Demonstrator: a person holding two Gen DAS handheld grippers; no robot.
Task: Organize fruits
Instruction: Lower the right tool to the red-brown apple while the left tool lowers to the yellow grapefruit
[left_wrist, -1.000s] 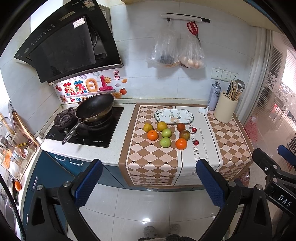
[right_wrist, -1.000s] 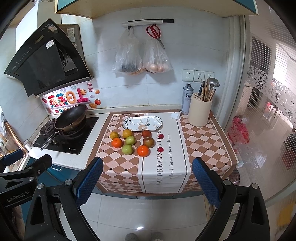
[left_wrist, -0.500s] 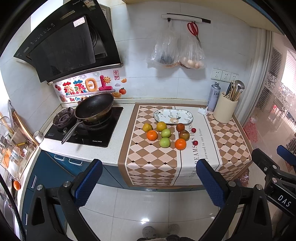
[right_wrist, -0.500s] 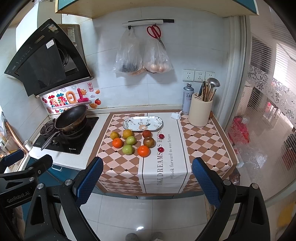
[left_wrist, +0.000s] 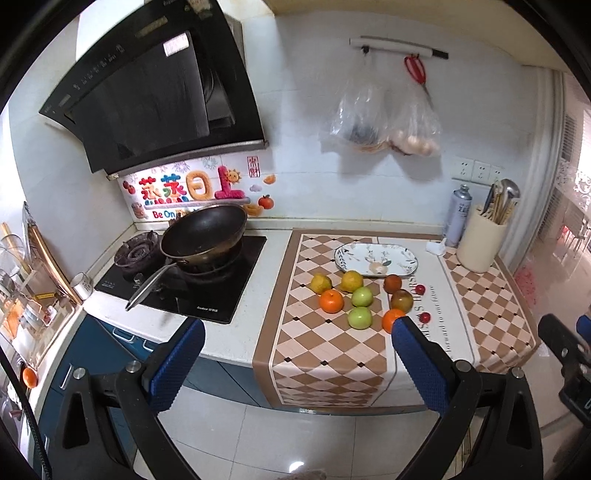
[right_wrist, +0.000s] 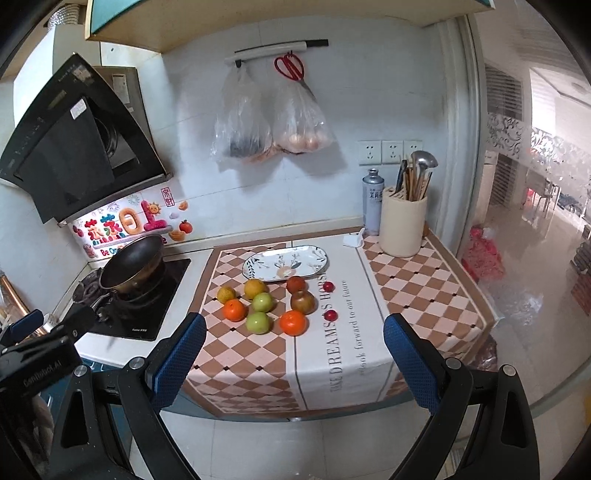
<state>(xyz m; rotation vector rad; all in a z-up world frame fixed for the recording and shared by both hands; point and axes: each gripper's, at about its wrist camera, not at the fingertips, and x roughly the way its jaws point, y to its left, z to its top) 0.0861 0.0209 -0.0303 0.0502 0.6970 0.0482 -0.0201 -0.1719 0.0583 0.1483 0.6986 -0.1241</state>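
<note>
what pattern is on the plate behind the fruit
The plate is white with a dark-speckled rim and a leaf-and-flower print with an orange motif; the right wrist view shows it best.

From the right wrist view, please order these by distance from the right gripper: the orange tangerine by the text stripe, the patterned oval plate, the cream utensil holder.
1. Orange tangerine, front of the cloth.
2. Patterned oval plate, behind the fruit.
3. Cream utensil holder, far right corner near the wall.

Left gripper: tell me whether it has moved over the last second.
Yes. The left gripper has moved closer to the counter: the plate looks larger than before.
</note>
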